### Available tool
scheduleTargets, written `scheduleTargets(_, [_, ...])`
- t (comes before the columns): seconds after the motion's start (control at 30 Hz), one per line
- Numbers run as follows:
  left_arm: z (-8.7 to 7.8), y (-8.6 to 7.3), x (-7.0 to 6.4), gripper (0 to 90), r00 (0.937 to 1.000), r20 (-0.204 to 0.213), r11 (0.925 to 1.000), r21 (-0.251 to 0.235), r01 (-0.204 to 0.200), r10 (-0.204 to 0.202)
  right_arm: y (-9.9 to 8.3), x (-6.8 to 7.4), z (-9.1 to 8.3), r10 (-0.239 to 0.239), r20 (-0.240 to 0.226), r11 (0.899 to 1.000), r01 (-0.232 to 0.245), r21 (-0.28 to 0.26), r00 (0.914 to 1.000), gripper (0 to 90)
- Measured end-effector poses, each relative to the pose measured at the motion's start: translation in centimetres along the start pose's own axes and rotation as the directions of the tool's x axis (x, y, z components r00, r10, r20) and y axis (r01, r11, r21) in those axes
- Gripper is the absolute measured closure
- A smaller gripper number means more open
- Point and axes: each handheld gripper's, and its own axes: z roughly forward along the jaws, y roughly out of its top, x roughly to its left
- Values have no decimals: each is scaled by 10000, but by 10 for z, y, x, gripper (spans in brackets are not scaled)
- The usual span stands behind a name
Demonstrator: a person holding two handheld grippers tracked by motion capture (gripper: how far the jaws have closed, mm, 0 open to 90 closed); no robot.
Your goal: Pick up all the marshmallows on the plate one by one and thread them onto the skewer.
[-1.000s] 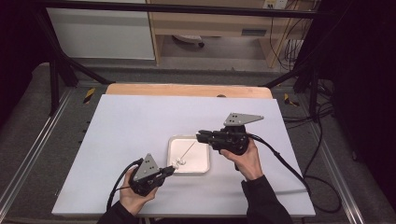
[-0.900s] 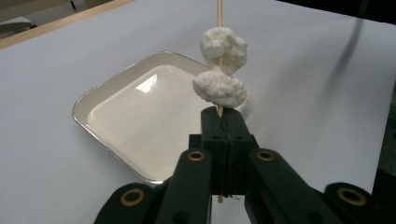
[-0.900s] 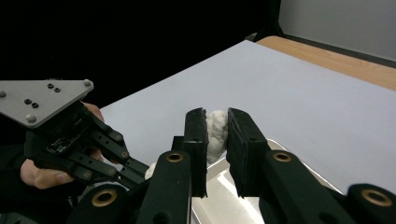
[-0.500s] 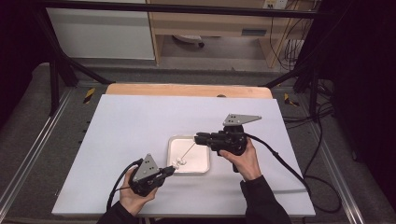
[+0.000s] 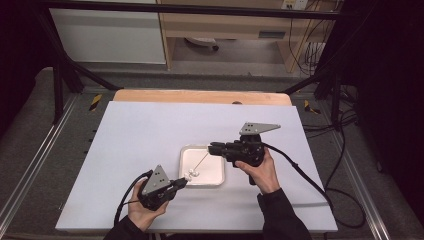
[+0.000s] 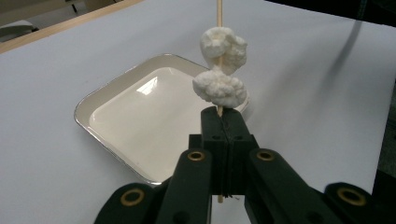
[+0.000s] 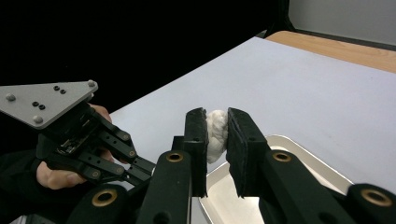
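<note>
Over the white tray (image 6: 116, 100), the left gripper (image 6: 222, 122) has its jaws closed on the lower end of a wooden skewer (image 6: 218, 11). Two white marshmallows (image 6: 219, 70) sit threaded on the skewer just above those jaws, above the tray's near edge. The right gripper (image 7: 215, 128), also above the tray, clamps a marshmallow between its pads (image 7: 238, 135).

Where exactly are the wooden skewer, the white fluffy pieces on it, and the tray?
wooden skewer (image 6: 218, 11): left gripper view, on the bare stick above the pieces.
white fluffy pieces (image 6: 219, 88): left gripper view, on the lower lump.
tray (image 5: 218, 181): high view, on its near right rim.
</note>
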Motion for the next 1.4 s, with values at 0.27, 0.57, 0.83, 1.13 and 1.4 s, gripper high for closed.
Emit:
scheduleTargets(0.27, [0, -2, 0, 894, 10000, -56, 10000, 13, -57, 57, -4, 1, 6, 76, -248, 10000, -75, 62, 9997, 804])
scheduleTargets(0.57, [-2, -2, 0, 894, 9998, -152, 9999, -91, -113, 112, -5, 3, 8, 171, -607, 9998, -177, -84, 9980, 819])
scheduleTargets(0.83, [-1, -3, 0, 895, 9999, -172, 9999, -117, -2, 0, -9, 6, 13, 171, -703, 9993, -194, -310, 9974, 826])
scheduleTargets(1.13, [-3, -3, 0, 894, 9996, -283, 9995, -303, -56, 47, -12, 8, 17, 240, -939, 9978, -297, -594, 9953, 828])
scheduleTargets(1.4, [-4, -3, 0, 894, 9993, -381, 9994, -338, -71, 58, -14, 9, 19, 300, -1079, 9977, -364, -574, 9937, 827])
